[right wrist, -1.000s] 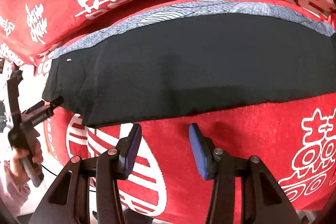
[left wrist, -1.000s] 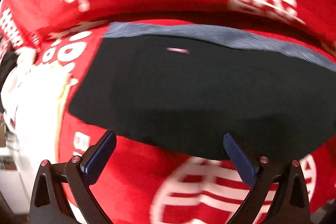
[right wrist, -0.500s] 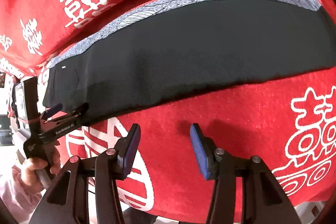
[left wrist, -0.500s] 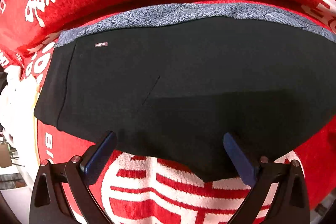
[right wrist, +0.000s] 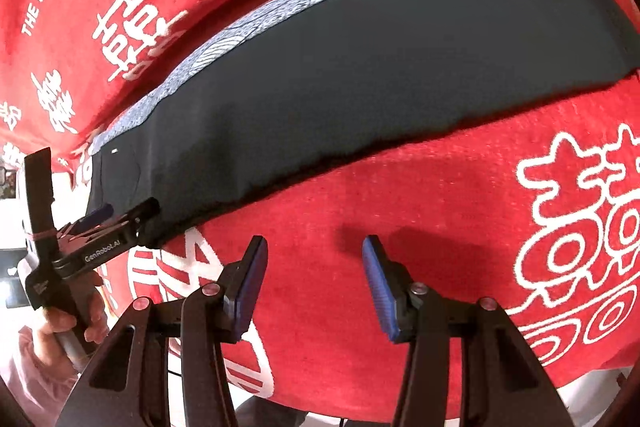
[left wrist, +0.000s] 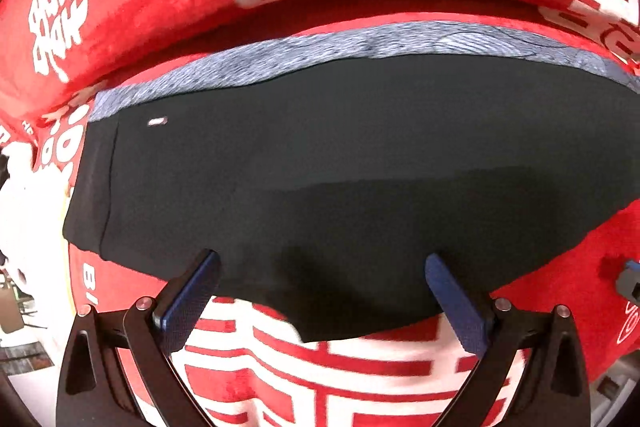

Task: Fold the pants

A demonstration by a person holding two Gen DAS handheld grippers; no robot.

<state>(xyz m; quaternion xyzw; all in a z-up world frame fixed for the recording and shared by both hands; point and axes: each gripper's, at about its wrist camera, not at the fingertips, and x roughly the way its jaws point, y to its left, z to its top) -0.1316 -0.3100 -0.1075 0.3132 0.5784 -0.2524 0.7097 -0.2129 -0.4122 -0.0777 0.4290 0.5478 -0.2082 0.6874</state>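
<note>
A red plush blanket with white characters (left wrist: 304, 359) carries long black pants (left wrist: 340, 163); both tongs, left gripper (left wrist: 320, 291) and right gripper (right wrist: 314, 275), hang released. Pinch the near hem squarely.

Your pants, laid out long and flat

You are looking at dark, near-black pants (left wrist: 340, 163) spread lengthwise into a long narrow band on the red cover, one leg stacked on the other so that a faint edge runs along the middle. A small pale label sits near the waist end on your left. Seen from your right side, the pants (right wrist: 380, 75) taper toward the far right, and the near hem edge lies slightly wavy.
</note>
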